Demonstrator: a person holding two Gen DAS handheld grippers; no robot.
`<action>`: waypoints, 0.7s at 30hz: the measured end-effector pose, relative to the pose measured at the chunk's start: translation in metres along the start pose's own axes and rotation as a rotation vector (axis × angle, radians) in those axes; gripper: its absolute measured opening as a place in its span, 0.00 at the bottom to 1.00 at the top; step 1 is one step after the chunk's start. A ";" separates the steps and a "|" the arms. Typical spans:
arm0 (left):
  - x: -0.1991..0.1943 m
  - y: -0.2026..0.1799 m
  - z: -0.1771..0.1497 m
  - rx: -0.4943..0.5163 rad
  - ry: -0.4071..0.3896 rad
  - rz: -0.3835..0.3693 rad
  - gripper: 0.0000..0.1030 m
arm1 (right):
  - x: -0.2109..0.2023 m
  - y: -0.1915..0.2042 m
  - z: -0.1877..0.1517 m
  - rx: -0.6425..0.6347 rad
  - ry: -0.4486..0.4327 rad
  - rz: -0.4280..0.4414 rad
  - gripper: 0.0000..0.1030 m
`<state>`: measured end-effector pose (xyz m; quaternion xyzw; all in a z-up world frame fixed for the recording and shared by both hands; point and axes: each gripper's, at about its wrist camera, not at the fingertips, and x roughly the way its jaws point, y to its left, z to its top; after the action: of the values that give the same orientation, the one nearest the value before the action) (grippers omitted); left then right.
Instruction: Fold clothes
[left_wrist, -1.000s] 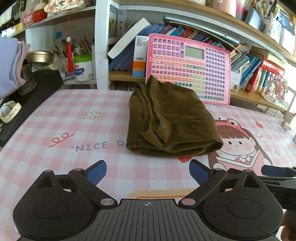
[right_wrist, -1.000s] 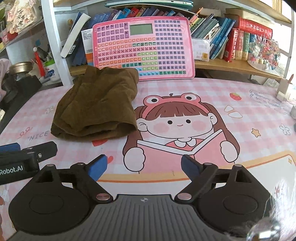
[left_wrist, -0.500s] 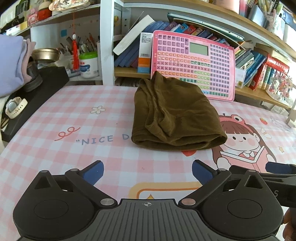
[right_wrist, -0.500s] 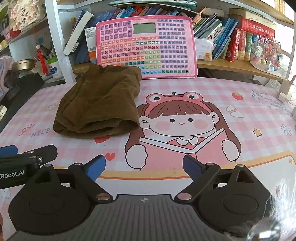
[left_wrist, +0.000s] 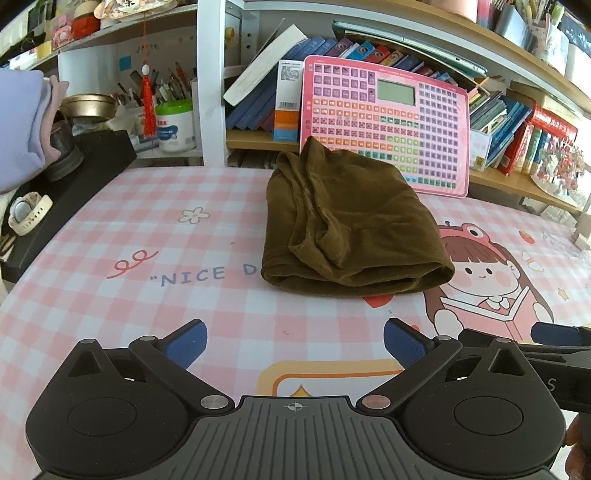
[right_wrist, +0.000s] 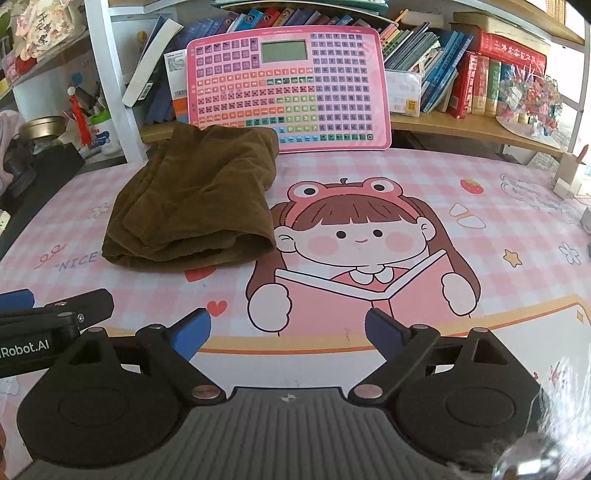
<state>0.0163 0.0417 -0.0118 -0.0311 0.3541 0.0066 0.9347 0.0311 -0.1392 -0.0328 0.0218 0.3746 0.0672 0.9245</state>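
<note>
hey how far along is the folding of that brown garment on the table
Done, by the look of it: the brown garment lies in a compact folded bundle on the pink checked mat, its far end against the pink keyboard toy. In hand: nothing; the left gripper and right gripper are both open and clear of the cloth. Left: possibly tidying the slightly rumpled layers; no other clothes to fold show on the mat.

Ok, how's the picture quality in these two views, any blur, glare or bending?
Left wrist view: sharp; fisheye bends the shelf and table edge; brown garment evenly lit. Right wrist view: equally bowed, the window side at top right washed out, and a blurry smear at the lower right corner.
</note>
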 end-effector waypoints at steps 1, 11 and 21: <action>0.000 0.000 0.000 0.001 0.000 -0.002 1.00 | 0.000 0.000 0.000 0.001 0.000 -0.002 0.88; 0.002 -0.001 0.000 0.003 0.005 -0.005 1.00 | -0.001 -0.003 0.000 0.008 0.005 -0.012 0.88; 0.000 -0.004 0.000 0.013 -0.003 0.015 1.00 | -0.002 -0.003 -0.001 0.010 0.011 -0.016 0.88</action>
<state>0.0168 0.0378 -0.0120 -0.0223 0.3531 0.0112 0.9352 0.0296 -0.1429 -0.0321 0.0232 0.3803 0.0580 0.9228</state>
